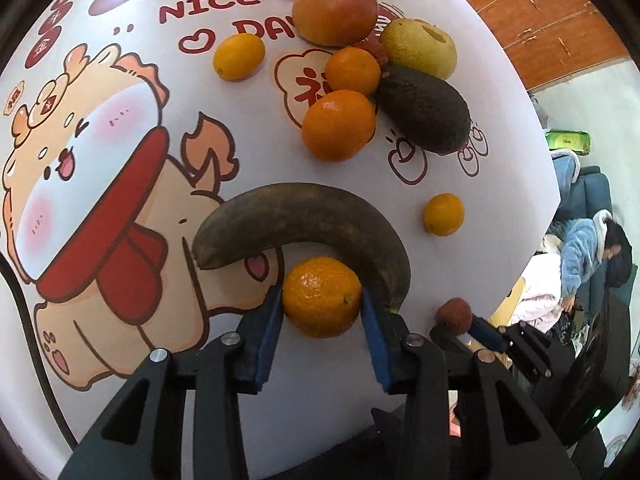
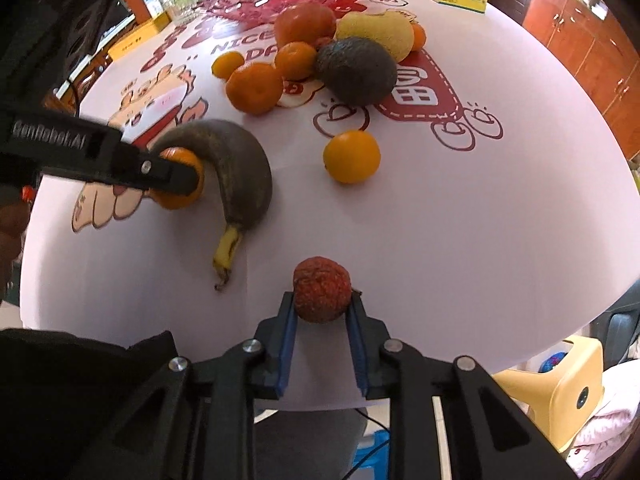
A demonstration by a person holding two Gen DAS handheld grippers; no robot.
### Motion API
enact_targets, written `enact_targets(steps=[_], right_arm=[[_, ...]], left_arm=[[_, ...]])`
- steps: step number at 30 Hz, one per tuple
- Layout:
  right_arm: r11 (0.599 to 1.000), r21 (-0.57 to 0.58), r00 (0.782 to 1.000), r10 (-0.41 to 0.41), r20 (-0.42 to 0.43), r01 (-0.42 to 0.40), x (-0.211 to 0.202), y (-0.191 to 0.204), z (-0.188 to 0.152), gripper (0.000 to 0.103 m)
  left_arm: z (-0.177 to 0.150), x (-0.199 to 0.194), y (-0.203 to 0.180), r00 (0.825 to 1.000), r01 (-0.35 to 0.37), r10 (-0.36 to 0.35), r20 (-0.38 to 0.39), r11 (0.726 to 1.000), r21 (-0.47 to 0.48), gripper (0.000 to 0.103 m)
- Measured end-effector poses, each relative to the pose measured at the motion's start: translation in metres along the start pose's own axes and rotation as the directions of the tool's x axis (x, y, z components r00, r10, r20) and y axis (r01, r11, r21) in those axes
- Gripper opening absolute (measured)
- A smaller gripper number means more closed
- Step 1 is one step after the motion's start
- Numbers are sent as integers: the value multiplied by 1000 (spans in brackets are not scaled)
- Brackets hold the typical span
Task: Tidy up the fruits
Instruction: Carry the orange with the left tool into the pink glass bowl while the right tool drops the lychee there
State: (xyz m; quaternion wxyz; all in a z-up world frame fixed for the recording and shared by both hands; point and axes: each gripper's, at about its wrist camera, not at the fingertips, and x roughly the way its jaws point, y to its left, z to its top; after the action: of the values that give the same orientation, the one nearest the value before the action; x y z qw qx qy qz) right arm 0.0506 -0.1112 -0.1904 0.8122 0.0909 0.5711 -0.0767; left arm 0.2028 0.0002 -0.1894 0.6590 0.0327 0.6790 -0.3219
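1. The left gripper is clamped on a round orange mandarin, at 6 o'clock below the blackened curved banana.
2. The right gripper pinches a bumpy red lychee.
3. Both fruits are likely light and soft-skinned; grip them gently across the middle.

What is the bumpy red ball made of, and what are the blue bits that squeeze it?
The red ball looks like a lychee: real fruit with a dull, rough, pebbly skin, no shine. The blue pads lining the right gripper look like soft rubber or foam, matte and ridged, though the picture alone cannot settle which. The fingers behind them look like hard black plastic.
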Motion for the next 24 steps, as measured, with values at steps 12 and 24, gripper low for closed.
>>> enact_targets(steps=[12,24], right_arm=[[999,-1,995,44,86,-44,-30,-10,30,24],[969,-207,971,168,169,-132,-59,-20,116,24]], left_arm=[[-6,-48,27,998,-9,14,54,997,-83,38],[28,-121,17,978,-90,124,166,976,-200,38]])
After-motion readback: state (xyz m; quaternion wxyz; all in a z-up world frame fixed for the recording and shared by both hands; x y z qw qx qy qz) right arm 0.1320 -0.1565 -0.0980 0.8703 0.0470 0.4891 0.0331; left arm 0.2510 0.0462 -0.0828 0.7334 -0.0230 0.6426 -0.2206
